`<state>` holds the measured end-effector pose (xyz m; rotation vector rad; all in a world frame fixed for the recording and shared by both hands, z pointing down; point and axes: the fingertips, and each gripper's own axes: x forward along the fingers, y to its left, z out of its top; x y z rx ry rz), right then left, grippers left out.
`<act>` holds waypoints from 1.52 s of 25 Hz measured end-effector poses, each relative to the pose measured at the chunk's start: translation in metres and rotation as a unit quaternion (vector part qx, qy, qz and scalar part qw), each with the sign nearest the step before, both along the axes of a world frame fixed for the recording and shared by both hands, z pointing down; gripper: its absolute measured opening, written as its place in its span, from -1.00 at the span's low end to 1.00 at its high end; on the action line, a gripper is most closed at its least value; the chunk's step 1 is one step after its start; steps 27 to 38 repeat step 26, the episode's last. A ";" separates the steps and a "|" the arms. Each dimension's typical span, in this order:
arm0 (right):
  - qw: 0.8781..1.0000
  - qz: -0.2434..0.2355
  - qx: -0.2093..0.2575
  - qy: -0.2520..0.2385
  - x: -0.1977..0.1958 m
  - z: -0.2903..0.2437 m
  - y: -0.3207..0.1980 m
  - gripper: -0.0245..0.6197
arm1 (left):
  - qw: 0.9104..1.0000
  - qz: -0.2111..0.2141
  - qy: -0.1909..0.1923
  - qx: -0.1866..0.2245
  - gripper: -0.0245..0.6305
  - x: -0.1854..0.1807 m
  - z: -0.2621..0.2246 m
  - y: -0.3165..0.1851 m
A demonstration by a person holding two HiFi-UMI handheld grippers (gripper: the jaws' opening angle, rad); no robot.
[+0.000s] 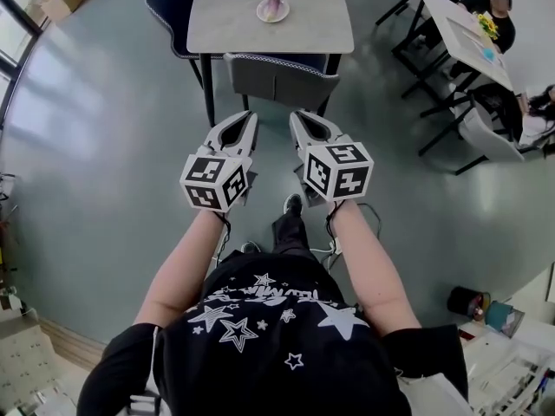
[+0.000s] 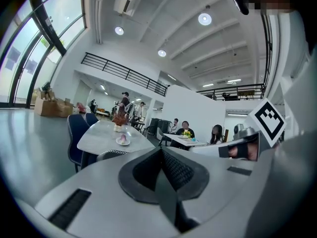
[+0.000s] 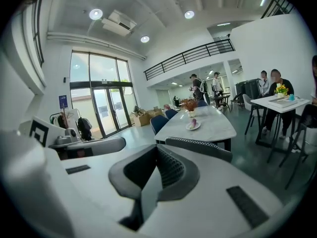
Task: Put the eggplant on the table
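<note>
A pale purple eggplant [image 1: 272, 4] lies on a small white plate [image 1: 283, 14] on the grey table [image 1: 234, 20] ahead of me. It also shows far off as the eggplant [image 2: 122, 139] in the left gripper view and the eggplant [image 3: 193, 123] in the right gripper view. My left gripper [image 1: 251, 117] and right gripper [image 1: 295, 117] are held side by side over the floor, well short of the table. Both are shut with nothing between the jaws. The shut jaw tips show as the left gripper [image 2: 161, 150] and the right gripper [image 3: 157, 148].
A grey chair [image 1: 282, 76] stands tucked at the table's near edge, between me and the plate. A dark blue chair [image 1: 169, 3] is at the table's left. A vase of flowers [image 3: 190, 105] stands further along the table. At the right, people sit at a second table [image 1: 468, 24].
</note>
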<state>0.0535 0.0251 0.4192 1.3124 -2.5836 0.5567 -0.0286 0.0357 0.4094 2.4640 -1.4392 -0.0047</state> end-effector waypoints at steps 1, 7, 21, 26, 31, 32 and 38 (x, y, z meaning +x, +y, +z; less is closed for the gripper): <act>1.000 0.001 0.000 0.003 -0.001 0.001 0.006 -0.90 | 1.000 -0.001 0.000 0.001 -0.90 -0.002 -0.001 0.005; 1.000 0.014 0.004 0.007 -0.006 -0.001 0.029 -0.90 | 1.000 0.002 -0.009 0.012 -0.90 -0.011 -0.007 0.032; 0.999 0.016 0.025 0.023 -0.018 -0.009 0.035 -0.90 | 1.000 -0.011 -0.014 0.009 -0.90 -0.030 -0.013 0.047; 0.999 0.013 0.025 0.027 -0.017 -0.010 0.031 -0.90 | 1.000 -0.016 -0.016 0.008 -0.90 -0.032 -0.012 0.045; 0.999 0.013 0.025 0.027 -0.017 -0.010 0.031 -0.90 | 1.000 -0.016 -0.016 0.008 -0.90 -0.032 -0.012 0.045; 0.999 0.013 0.025 0.027 -0.017 -0.010 0.031 -0.90 | 1.000 -0.016 -0.016 0.008 -0.90 -0.032 -0.012 0.045; 0.999 0.013 0.025 0.027 -0.017 -0.010 0.031 -0.90 | 1.000 -0.016 -0.016 0.008 -0.90 -0.032 -0.012 0.045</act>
